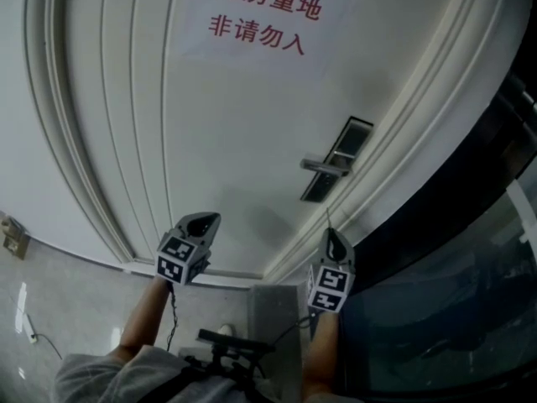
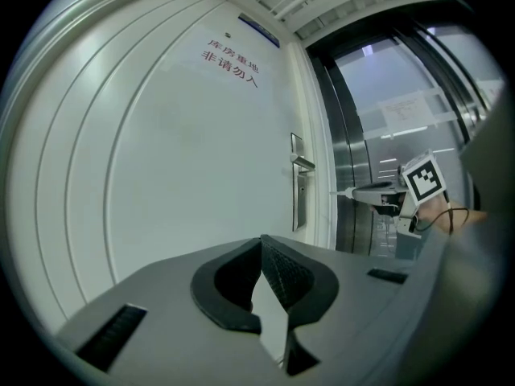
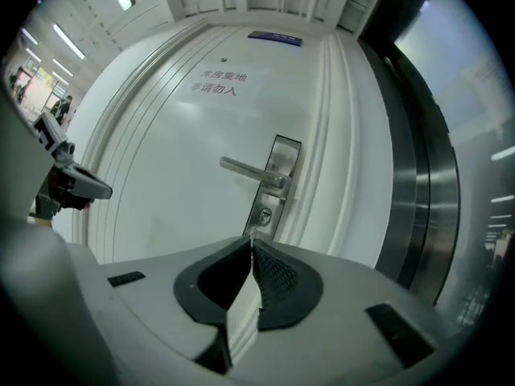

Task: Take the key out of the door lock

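The white door (image 1: 243,133) carries a metal lock plate (image 1: 338,159) with a lever handle (image 1: 322,166). The keyhole (image 3: 263,214) sits under the handle in the right gripper view. My right gripper (image 1: 332,233) hangs below and in front of the lock, shut on a thin key (image 1: 328,218) whose blade sticks out past the tips, clear of the door. The left gripper view shows that key (image 2: 341,193) pointing toward the door edge. Only its tip (image 3: 252,233) shows over the pads (image 3: 269,268). My left gripper (image 1: 204,218) is shut on nothing, left of the right one.
A paper sign with red characters (image 1: 264,19) is stuck high on the door. Dark glass and metal panels (image 1: 470,250) run along the right of the door frame. A wall socket (image 1: 13,235) and a cable (image 1: 33,330) lie at the lower left.
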`<state>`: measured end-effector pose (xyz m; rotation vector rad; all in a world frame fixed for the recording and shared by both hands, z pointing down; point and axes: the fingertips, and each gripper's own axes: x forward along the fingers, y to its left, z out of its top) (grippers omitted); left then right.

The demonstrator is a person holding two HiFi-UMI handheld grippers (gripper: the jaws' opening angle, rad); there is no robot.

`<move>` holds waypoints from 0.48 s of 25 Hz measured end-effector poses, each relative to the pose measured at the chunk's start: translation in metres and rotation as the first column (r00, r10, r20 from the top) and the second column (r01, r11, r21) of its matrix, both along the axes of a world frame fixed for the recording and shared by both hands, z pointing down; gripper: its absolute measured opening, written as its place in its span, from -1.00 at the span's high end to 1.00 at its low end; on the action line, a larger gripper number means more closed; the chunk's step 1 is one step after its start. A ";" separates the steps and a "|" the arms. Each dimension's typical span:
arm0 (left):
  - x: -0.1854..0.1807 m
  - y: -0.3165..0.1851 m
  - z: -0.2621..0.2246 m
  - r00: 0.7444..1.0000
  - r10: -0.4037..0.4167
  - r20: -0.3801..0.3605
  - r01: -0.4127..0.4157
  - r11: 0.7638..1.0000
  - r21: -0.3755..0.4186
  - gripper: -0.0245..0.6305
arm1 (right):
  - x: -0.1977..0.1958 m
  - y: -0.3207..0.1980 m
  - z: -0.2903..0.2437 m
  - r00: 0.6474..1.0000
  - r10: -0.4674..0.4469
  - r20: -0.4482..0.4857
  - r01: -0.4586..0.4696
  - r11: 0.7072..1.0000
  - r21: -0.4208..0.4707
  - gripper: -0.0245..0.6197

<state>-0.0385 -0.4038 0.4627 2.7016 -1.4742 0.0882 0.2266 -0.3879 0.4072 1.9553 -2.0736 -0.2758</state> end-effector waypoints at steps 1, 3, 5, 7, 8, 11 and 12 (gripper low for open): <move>0.001 0.002 0.000 1.000 0.002 0.000 -0.002 1.000 0.000 0.91 | 0.000 0.003 0.004 1.000 0.000 0.022 0.000 1.000 -0.008 0.86; 0.001 0.007 0.000 1.000 0.004 -0.001 -0.004 1.000 0.001 0.91 | -0.001 0.009 0.012 0.998 0.002 0.057 0.000 1.000 -0.023 0.86; 0.002 0.011 0.001 1.000 0.009 -0.001 -0.009 1.000 0.002 0.91 | -0.003 0.016 0.018 0.995 0.004 0.096 -0.001 1.000 -0.030 0.86; 0.002 0.016 0.002 1.000 0.015 0.000 -0.015 1.000 0.003 0.91 | -0.005 0.024 0.022 0.991 0.006 0.134 -0.002 1.000 -0.031 0.86; 0.001 0.019 0.002 1.000 0.016 0.001 -0.016 1.000 0.003 0.91 | -0.006 0.028 0.024 0.989 0.006 0.149 -0.001 0.999 -0.032 0.86; -0.005 0.025 0.003 1.000 0.007 0.002 -0.007 1.000 0.008 0.91 | -0.012 0.038 0.027 0.984 -0.005 0.179 0.011 0.999 -0.032 0.86; -0.008 0.027 0.002 1.000 0.002 0.000 -0.002 1.000 0.010 0.91 | -0.014 0.042 0.028 0.982 -0.008 0.187 0.014 0.999 -0.030 0.86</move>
